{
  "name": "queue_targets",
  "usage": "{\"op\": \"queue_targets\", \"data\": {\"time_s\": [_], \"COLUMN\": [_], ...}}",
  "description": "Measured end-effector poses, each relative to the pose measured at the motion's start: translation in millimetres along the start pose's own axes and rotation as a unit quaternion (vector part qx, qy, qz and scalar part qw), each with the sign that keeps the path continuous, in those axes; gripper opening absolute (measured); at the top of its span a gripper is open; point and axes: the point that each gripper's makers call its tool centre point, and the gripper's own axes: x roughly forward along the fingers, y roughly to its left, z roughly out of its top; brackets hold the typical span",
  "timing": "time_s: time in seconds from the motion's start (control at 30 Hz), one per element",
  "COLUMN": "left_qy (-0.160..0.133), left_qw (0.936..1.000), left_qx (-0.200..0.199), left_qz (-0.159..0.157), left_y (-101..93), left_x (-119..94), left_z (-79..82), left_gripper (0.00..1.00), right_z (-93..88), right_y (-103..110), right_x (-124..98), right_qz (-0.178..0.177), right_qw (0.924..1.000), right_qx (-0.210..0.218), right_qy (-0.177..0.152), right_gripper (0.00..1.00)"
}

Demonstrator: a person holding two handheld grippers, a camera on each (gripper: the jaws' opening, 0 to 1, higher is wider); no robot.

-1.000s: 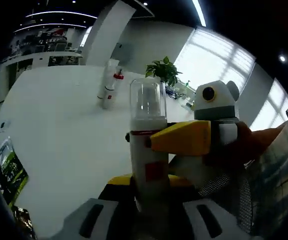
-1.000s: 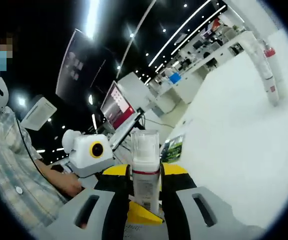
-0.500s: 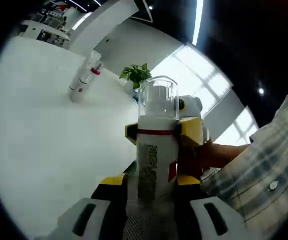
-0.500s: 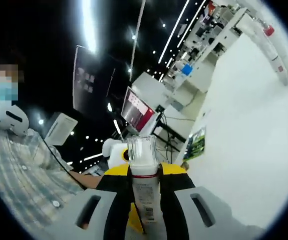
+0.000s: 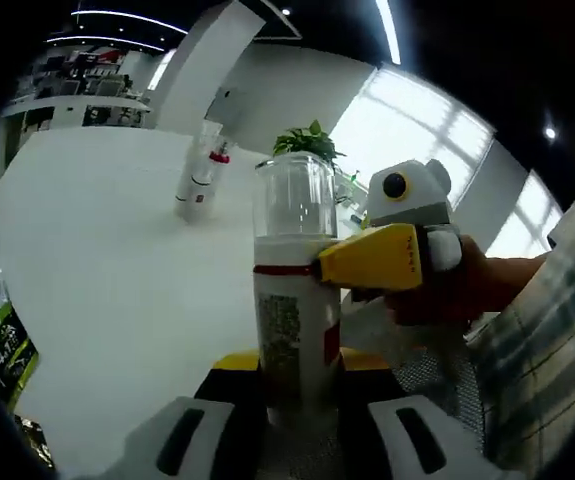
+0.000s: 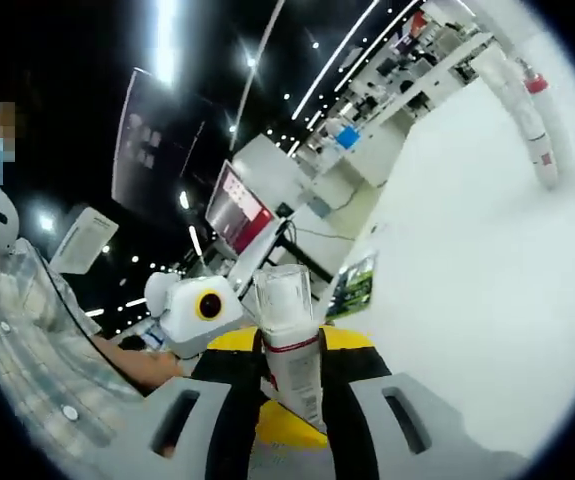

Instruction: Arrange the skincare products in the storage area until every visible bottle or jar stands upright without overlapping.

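Both grippers clamp 1 clear-capped white bottle (image 5: 294, 300) above white table (image 5: 117, 270): left gripper (image 5: 292, 385) low on body, right gripper (image 6: 289, 375) likewise. 2 more bottles (image 5: 199, 172) stand far across table.

A clear, glossy plastic cap (image 5: 294, 195) tops the smooth white bottle (image 5: 295, 320) with its printed label; yellow jaws look matt plastic; the white table (image 5: 117, 260) at left is smooth, faintly sheened
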Motion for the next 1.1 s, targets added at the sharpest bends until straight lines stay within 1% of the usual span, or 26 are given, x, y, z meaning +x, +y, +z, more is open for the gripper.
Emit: {"op": "queue_targets", "data": {"time_s": [0.03,0.07,0.17,0.2,0.23,0.3,0.33,0.4,0.43,0.5,0.53,0.6,0.63,0.7,0.77,0.8,0.87,0.9,0.93,0.97,1.03,1.1], "left_qy": [0.002,0.004,0.007,0.010,0.012,0.012,0.025,0.026,0.024,0.021,0.020,0.016,0.011,-0.006,-0.009,-0.011,-0.005,-0.002,0.003,0.005,0.011,0.018], "left_qw": [1.0000,0.9997,0.9989,0.9980,0.9976,0.9969,0.9945,0.9952,0.9954,0.9949,0.9939,0.9891,0.9871,0.9864,0.9849,0.9835,0.9819,0.9801,0.9745,0.9726,0.9718,0.9694], "left_qx": [0.002,0.010,0.015,0.017,0.016,0.021,0.046,0.045,0.049,0.062,0.073,0.111,0.128,0.134,0.142,0.149,0.160,0.167,0.189,0.197,0.199,0.208], "left_qz": [0.005,0.020,0.043,0.060,0.065,0.075,0.090,0.083,0.079,0.077,0.079,0.096,0.096,0.095,0.098,0.101,0.101,0.107,0.121,0.124,0.126,0.130], "left_y": [1.1,4.9,11.3,16.2,18.4,19.9,20.2,19.2,17.4,15.0,15.5,17.9,16.3,12.2,11.1,10.4,8.2,8.9,12.9,13.1,13.0,14.9], "left_x": [0,0,0,0,0,0,2,2,2,2,2,1,1,2,4,6,8,8,6,6,6,8], "left_z": [-0.8,-1.5,-2.0,-2.8,-3.3,-3.1,-7.4,-7.3,-6.5,-5.6,-5.2,-1.3,1.3,7.4,10.4,11.7,9.5,8.4,7.9,6.8,3.9,2.4], "left_gripper": [0.25,0.25,0.26,0.26,0.25,0.25,0.25,0.25,0.25,0.25,0.25,0.26,0.26,0.26,0.26,0.26,0.26,0.26,0.26,0.26,0.26,0.26], "right_z": [-1.2,-1.3,-2.8,-2.3,-3.0,-8.2,-12.6,-12.3,-11.5,-10.6,-10.1,-8.4,-6.6,-0.9,3.4,3.7,3.3,4.6,6.9,8.5,14.0,18.7], "right_y": [-1,-2,-5,-10,-13,-17,-18,-19,-18,-17,-17,-16,-14,-10,-7,-7,-8,-10,-14,-16,-23,-28], "right_x": [3,4,8,9,9,10,8,4,1,0,-1,-3,-4,-8,-12,-14,-18,-20,-23,-24,-27,-29], "right_qz": [-0.015,-0.026,-0.057,-0.077,-0.089,-0.108,-0.124,-0.122,-0.120,-0.114,-0.112,-0.106,-0.105,-0.102,-0.093,-0.089,-0.084,-0.084,-0.084,-0.084,-0.088,-0.093], "right_qw": [0.9999,0.9996,0.9983,0.9968,0.9958,0.9939,0.9916,0.9922,0.9924,0.9930,0.9932,0.9938,0.9939,0.9936,0.9922,0.9918,0.9914,0.9911,0.9912,0.9914,0.9916,0.9914], "right_qx": [-0.003,-0.006,-0.013,-0.012,-0.011,-0.016,-0.035,-0.023,-0.023,-0.027,-0.029,-0.032,-0.033,-0.047,-0.082,-0.090,-0.101,-0.103,-0.102,-0.099,-0.093,-0.090], "right_qy": [0.001,-0.002,-0.008,-0.016,-0.019,-0.011,-0.003,-0.011,-0.016,-0.016,-0.013,-0.009,-0.009,-0.013,-0.015,-0.014,-0.006,-0.006,-0.006,-0.007,-0.014,-0.019], "right_gripper": [0.21,0.21,0.22,0.22,0.22,0.21,0.22,0.21,0.21,0.21,0.20,0.20,0.20,0.20,0.20,0.20,0.20,0.20,0.20,0.20,0.20,0.20]}}
